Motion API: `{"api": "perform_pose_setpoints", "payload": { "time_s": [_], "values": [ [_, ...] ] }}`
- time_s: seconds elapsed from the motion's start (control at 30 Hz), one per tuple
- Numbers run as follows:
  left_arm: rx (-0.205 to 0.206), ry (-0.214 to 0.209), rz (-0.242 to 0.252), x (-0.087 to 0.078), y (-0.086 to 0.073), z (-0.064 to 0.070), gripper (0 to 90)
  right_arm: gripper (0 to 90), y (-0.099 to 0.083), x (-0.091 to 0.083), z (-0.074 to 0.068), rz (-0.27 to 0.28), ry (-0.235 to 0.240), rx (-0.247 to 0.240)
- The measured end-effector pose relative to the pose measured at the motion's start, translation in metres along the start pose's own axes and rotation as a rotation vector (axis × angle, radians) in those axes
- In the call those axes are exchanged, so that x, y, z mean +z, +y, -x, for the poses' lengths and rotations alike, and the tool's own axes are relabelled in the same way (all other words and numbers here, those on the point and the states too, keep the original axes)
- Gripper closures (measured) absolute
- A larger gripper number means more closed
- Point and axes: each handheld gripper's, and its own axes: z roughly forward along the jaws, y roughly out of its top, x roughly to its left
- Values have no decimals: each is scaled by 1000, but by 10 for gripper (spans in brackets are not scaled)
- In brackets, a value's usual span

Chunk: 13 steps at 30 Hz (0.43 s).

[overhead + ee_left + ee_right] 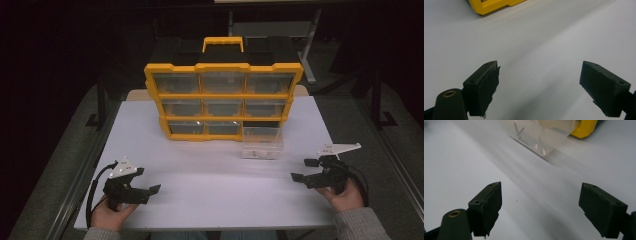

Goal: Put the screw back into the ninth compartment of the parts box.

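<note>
At the near left corner of the white table point(200, 185), the left gripper point(150, 192) rests in a person's hand with its jaws spread wide and nothing between them, pointing toward the middle of the table. Far of centre stands a yellow organizer point(223, 92) with a carry handle and rows of clear drawers; its lower right slot is empty. Just in front of that slot, touching the table, sits a clear plastic drawer point(263, 142), pulled out of the case, with a few small metal pieces visible inside in the right gripper view. At the near right edge, the right gripper point(302, 170) is likewise wide open and empty, held well apart from the drawer.
</note>
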Motion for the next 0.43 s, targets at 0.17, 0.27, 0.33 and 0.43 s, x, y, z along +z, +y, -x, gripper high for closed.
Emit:
{"api": "perform_pose_setpoints", "payload": {
  "time_s": [0.17,0.27,0.33,0.43],
  "values": [
    [10,-3,4,2,-1,-1,153,180,-2,0,-3,8,-6,-14],
    [7,-5,-4,3,-1,-2,152,183,-1,0,-5,14,-14,-31],
    [-2,-8,-7,3,-2,-2,152,184,-1,0,-5,18,-12,-30],
    [3,-4,-1,2,-2,-3,152,186,-2,0,-5,23,-10,-32]
  ]
}}
